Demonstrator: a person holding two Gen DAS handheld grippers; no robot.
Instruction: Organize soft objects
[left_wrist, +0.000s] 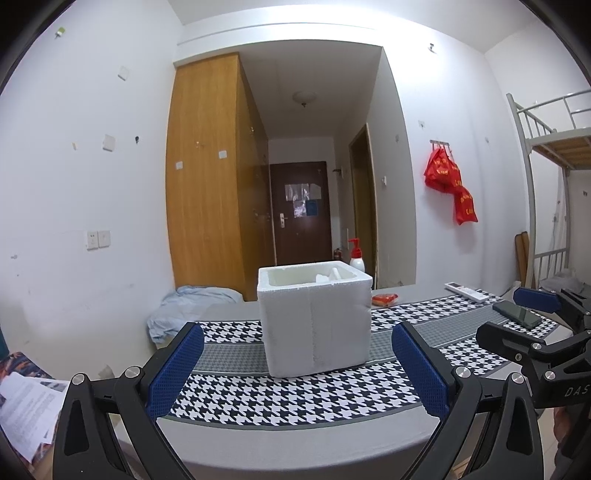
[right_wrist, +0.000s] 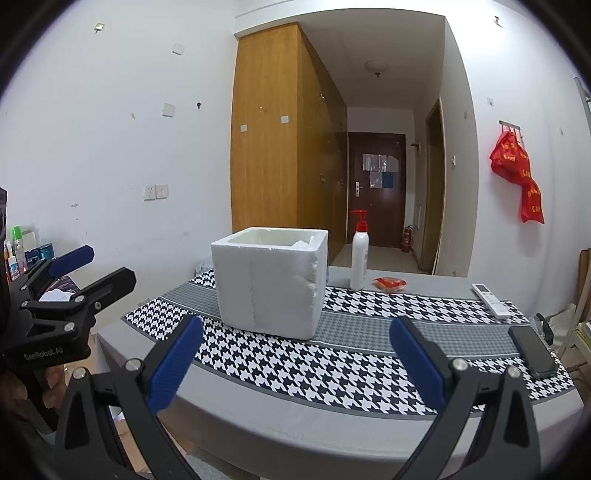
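A white foam box (left_wrist: 314, 325) (right_wrist: 269, 284) stands open-topped on the houndstooth cloth of the table (left_wrist: 295, 435). Something white (left_wrist: 325, 277) lies inside it; I cannot tell what. My left gripper (left_wrist: 297, 369) is open over the near table edge, with the box straight ahead between its blue pads and nothing held. My right gripper (right_wrist: 297, 363) is open too and empty, with the box ahead to its left. Each gripper shows in the other's view: the right gripper (left_wrist: 498, 314) at the right, the left gripper (right_wrist: 110, 264) at the left, held by a hand.
A small red packet (right_wrist: 389, 283), a white pump bottle with a red top (right_wrist: 359, 258), a white remote (right_wrist: 491, 295) and a dark phone (right_wrist: 532, 350) lie on the table's right and far side. A light blue cloth (left_wrist: 184, 306) lies beyond the table at left. Papers (left_wrist: 26, 406) lie low left.
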